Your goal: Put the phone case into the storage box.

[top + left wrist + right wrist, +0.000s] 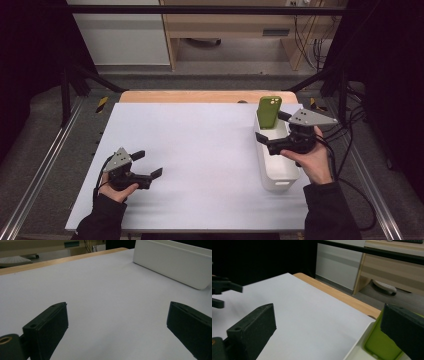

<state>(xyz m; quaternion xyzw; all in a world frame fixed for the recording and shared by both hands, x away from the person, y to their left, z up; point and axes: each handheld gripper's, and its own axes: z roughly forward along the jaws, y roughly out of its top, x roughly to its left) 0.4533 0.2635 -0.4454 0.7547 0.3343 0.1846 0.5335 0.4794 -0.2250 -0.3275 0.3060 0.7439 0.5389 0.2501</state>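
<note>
White sheeting covers the surface (200,150). Standing upright in the white bin (280,175), the green phone (269,112) looks rigid and slippery: grip its long edges. Both the left hand-held gripper (147,164) and right hand-held gripper (272,128) gape wide, empty.
</note>
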